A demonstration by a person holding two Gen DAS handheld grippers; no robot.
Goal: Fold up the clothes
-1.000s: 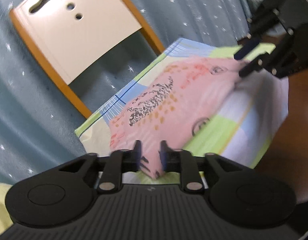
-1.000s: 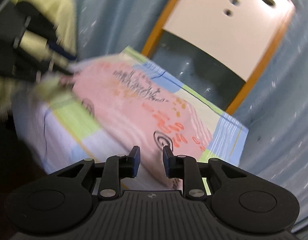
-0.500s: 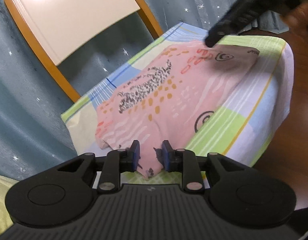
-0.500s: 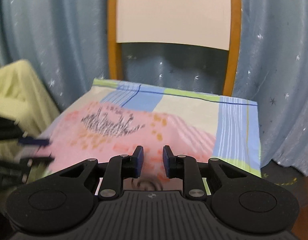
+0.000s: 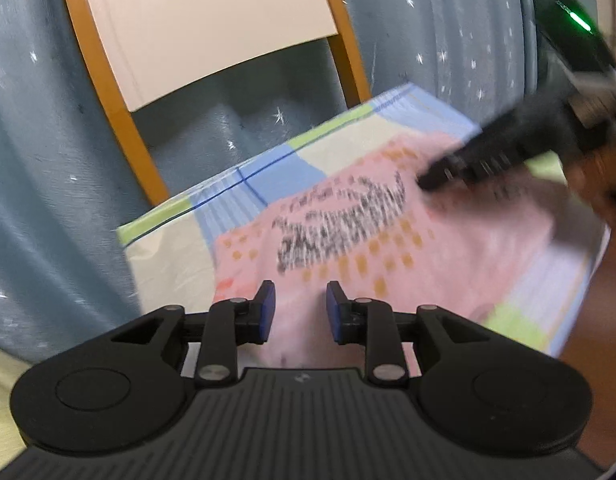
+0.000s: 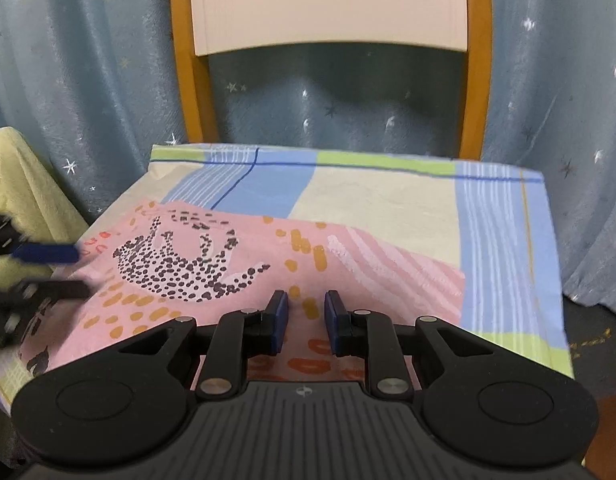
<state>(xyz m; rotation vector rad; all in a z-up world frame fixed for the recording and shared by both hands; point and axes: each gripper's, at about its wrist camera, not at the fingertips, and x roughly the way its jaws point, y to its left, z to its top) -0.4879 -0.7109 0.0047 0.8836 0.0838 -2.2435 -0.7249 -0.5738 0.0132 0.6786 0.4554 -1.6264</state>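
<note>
Fingers (image 5: 264,312) of the left gripper (image 5: 295,312) stand parted with a clear gap, blue pads facing each other, nothing between them; they hover just over the near edge of the pink garment (image 5: 388,248). Its print of black dots and orange dashes is smeared by motion blur in the left wrist view. To the right in that view the right gripper (image 5: 448,172) comes in as a dark blurred shape over the garment's far right part, a green light glowing on its body; whether it touches the cloth cannot be told from here.

From the right wrist view the garment (image 6: 267,276) is sharp: it lies spread flat on the patterned cover (image 6: 504,240) of blue, green and cream blocks, toward the left and near side, with the cover's right strip bare. At the far left edge the left gripper (image 6: 63,272) shows only as 2 blurred fingers, 1 blue and 1 dark, at the garment's left edge. The right gripper's (image 6: 305,320) own fingers (image 6: 277,320) are also apart, empty, low over the garment's near part.

Only this view shows the pale yellow cloth (image 6: 19,192) at the left. Both show the chair back (image 6: 328,4) with its orange frame before the blue starred curtain (image 6: 87,80).
</note>
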